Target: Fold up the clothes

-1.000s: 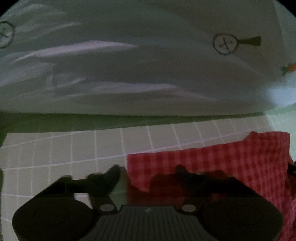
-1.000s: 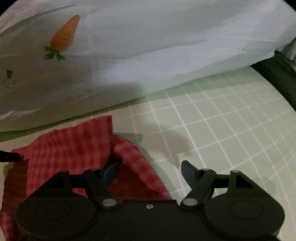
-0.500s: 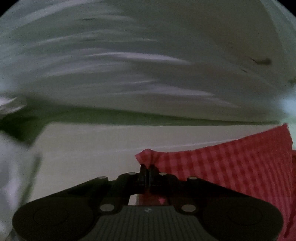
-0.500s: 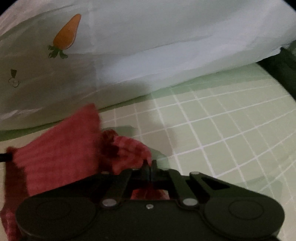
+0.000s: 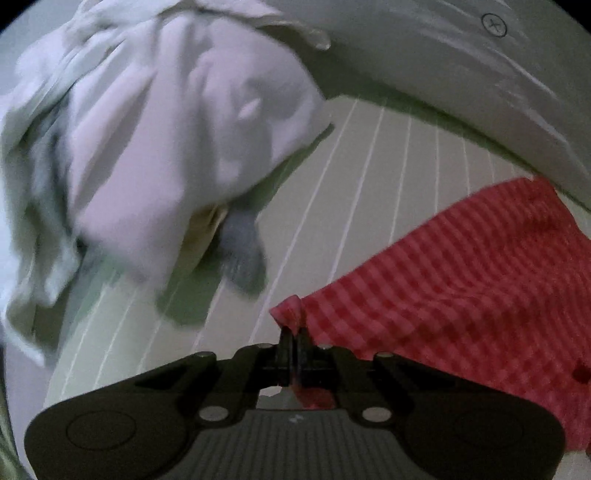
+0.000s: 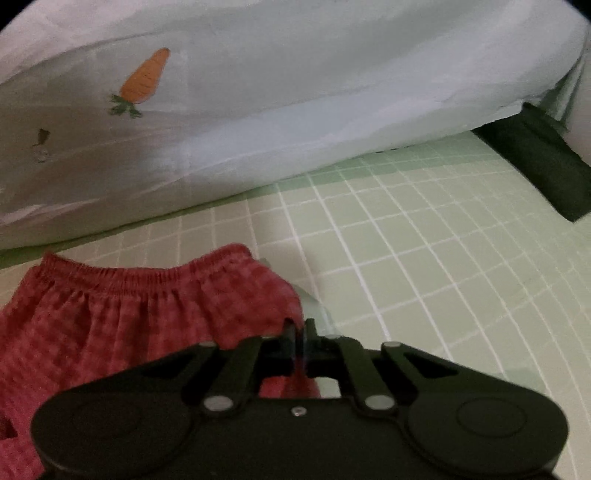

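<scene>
No readable text, brand or numbers anywhere. Signs only: circled cross mark (image 5: 494, 24) printed on the pale bedding (image 5: 461, 74), left wrist view; carrot print (image 6: 142, 83) plus a small dark blurred mark (image 6: 40, 144), too smeared to ID, on same bedding in right wrist view. Tiny pale emblem (image 5: 295, 419) on body of left hand-held gripper (image 5: 291, 338), not legible.
</scene>
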### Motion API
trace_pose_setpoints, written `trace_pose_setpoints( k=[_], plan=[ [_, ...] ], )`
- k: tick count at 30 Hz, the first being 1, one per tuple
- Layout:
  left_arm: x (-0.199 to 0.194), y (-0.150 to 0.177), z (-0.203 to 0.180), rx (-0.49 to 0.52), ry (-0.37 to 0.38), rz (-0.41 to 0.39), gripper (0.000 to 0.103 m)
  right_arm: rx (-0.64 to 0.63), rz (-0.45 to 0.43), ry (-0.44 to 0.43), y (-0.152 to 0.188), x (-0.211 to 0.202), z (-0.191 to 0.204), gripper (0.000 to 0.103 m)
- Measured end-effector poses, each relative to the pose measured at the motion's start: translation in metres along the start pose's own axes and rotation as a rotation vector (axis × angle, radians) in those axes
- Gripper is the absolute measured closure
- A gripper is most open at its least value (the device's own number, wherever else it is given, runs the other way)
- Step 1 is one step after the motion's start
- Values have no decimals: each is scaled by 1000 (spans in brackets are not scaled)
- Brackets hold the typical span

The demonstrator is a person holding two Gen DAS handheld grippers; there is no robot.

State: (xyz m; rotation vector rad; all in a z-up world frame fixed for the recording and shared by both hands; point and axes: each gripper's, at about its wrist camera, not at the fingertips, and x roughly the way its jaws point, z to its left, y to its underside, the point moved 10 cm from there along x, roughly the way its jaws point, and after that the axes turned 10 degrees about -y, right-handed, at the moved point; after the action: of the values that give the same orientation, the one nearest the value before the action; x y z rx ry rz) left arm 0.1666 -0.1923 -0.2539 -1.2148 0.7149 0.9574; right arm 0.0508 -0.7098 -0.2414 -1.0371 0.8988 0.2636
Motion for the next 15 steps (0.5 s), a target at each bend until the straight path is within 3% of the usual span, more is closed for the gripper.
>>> trace_pose_setpoints(
  k=[5, 9, 12, 15],
  plan=[
    [-11, 24, 8, 35, 12, -12, 93, 24, -21, -36, 25, -34, 8, 73],
    [-26, 29, 13, 34, 40, -52, 74, 12, -11, -40, 52, -52, 23, 47],
    [-39, 32, 14, 45, 66, -81, 64, 17, 14, -65, 72, -58, 37, 43],
    [-46, 37, 13, 67, 82, -93, 63, -4, 38, -107, 85, -59, 58, 43]
  ],
)
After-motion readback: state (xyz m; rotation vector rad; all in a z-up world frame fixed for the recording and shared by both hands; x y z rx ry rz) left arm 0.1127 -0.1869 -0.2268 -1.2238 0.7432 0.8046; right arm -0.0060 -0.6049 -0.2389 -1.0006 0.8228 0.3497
